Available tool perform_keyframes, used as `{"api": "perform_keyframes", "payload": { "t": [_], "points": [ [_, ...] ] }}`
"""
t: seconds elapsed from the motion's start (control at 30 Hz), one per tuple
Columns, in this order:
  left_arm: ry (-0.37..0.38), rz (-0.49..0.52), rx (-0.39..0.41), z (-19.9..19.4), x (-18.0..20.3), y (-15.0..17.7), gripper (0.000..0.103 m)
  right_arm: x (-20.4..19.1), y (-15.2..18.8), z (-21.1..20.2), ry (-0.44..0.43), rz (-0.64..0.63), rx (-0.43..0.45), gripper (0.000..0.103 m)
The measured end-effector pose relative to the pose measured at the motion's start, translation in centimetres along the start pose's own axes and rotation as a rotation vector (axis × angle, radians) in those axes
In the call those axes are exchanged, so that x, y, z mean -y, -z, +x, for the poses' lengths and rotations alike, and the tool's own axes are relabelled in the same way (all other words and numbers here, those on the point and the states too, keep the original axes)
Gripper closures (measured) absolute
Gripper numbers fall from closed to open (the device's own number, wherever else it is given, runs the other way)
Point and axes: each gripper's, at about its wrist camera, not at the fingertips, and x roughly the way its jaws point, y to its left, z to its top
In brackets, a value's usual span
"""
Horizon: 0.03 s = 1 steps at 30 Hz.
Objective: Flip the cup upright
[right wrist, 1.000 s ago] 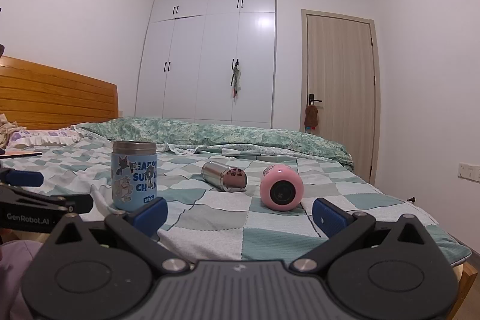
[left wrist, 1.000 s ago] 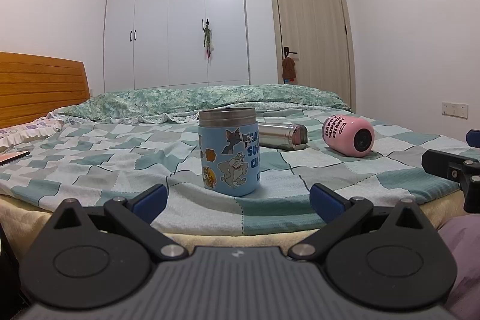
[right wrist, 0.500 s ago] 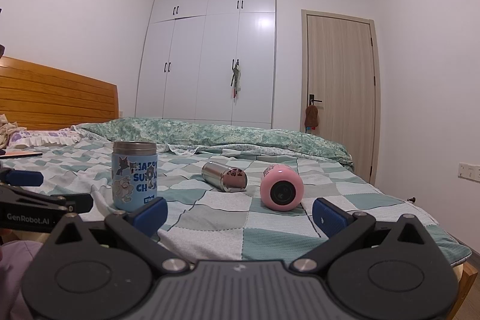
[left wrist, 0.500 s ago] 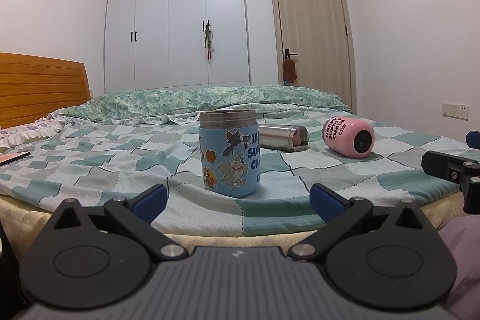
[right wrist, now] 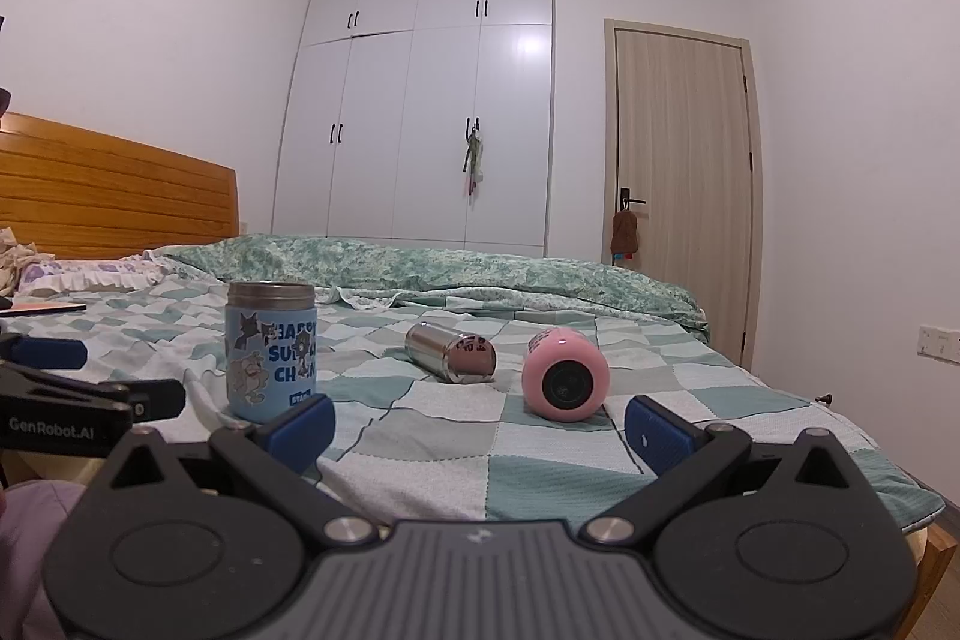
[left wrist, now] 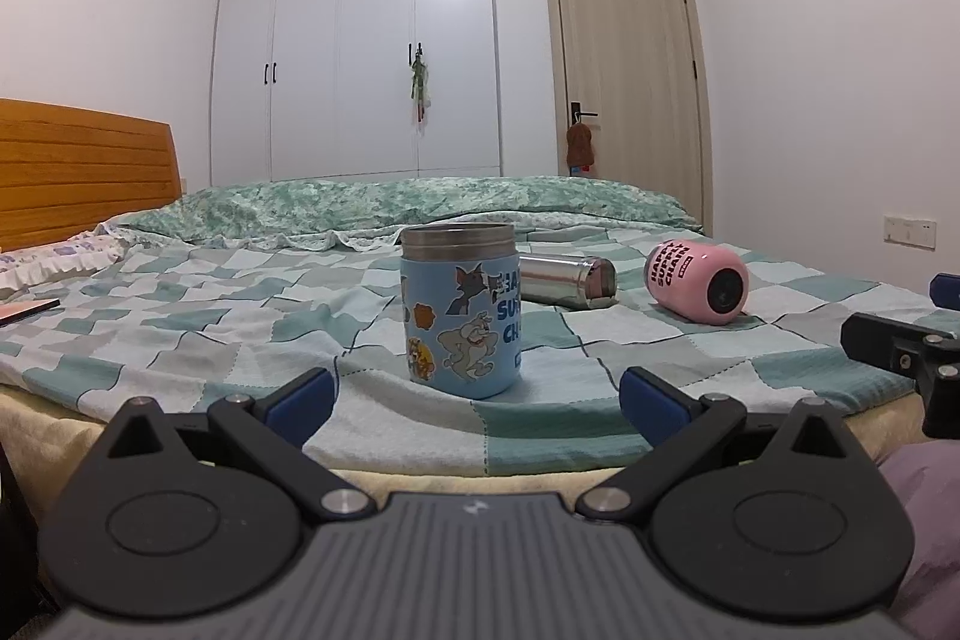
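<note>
Your right claw (right wrist: 477, 424) and left claw (left wrist: 474, 397) both hang released, empty. Approach step: pink cup (right wrist: 565, 376) lies sideways on the bed (right wrist: 420, 436) at 12 o'clock; close on its body.

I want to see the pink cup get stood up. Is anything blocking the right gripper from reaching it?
Nothing visible is. The open right gripper faces the pink cup, lying on its side on the bed, with only bare blanket between. The steel cup and blue cup sit off to the left.
</note>
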Motion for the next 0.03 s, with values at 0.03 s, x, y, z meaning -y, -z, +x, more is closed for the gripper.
{"api": "perform_keyframes", "payload": {
  "t": [0.03],
  "points": [
    [0.003,0.001,-0.002,0.06,0.02,-0.02,0.0,0.01,0.0,-0.01,0.0,0.0,0.0,0.0]
  ]
}}
